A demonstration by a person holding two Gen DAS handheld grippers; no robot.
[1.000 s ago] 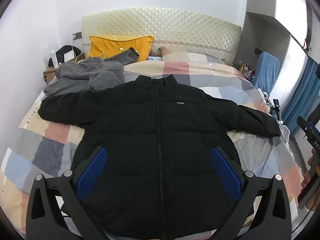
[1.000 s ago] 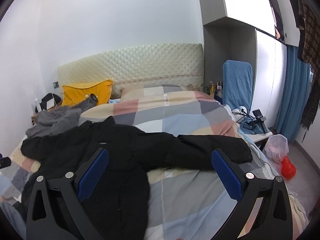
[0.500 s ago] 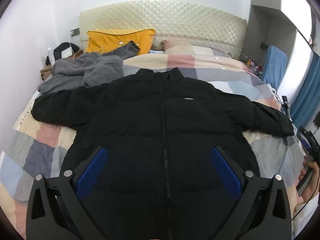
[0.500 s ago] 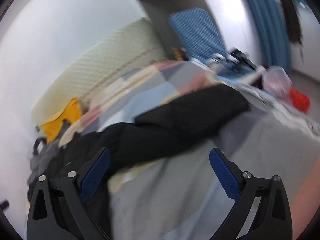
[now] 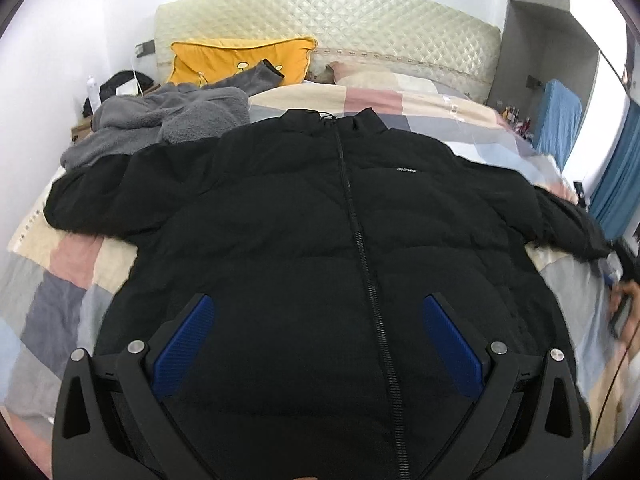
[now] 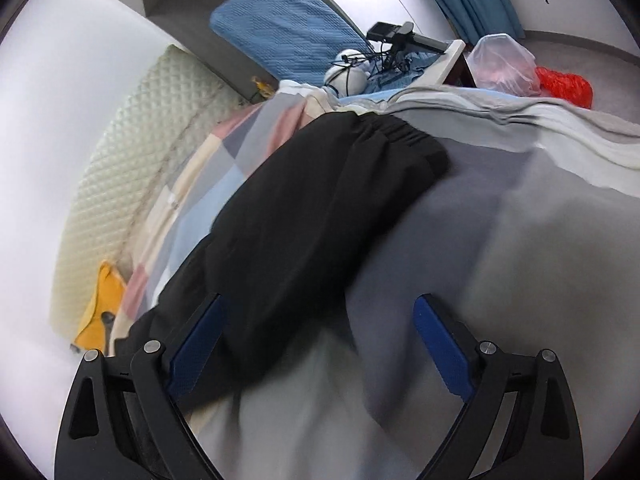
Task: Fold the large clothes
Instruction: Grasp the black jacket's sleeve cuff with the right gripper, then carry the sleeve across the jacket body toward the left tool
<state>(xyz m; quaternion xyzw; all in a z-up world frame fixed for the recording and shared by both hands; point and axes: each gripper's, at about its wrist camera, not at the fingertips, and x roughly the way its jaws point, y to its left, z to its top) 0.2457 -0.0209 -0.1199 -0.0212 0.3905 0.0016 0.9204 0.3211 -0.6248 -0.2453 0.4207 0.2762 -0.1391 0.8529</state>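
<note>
A black puffer jacket (image 5: 320, 240) lies front up and zipped on the patchwork quilt (image 5: 60, 280), both sleeves spread out sideways. My left gripper (image 5: 318, 304) hovers open over the jacket's lower front, its blue pads (image 5: 184, 340) on either side of the zipper and nothing between them. My right gripper (image 6: 320, 302) is open and tilted, low over the jacket's right sleeve (image 6: 320, 208). The sleeve runs from between the jaws up to its elastic cuff (image 6: 400, 140). In the left wrist view a hand (image 5: 630, 312) shows at the right edge, beyond that sleeve.
A grey fleece garment (image 5: 168, 120) lies crumpled beside the jacket's left shoulder, in front of a yellow pillow (image 5: 240, 60) and the quilted headboard (image 5: 340, 12). Past the bed's right edge are a blue padded chair (image 6: 288, 28), a small table with cables (image 6: 400, 44) and plastic bags (image 6: 504, 64).
My left gripper has sunk closer to the jacket's front. My right gripper has rolled and dropped towards the right sleeve, which now fills its view.
</note>
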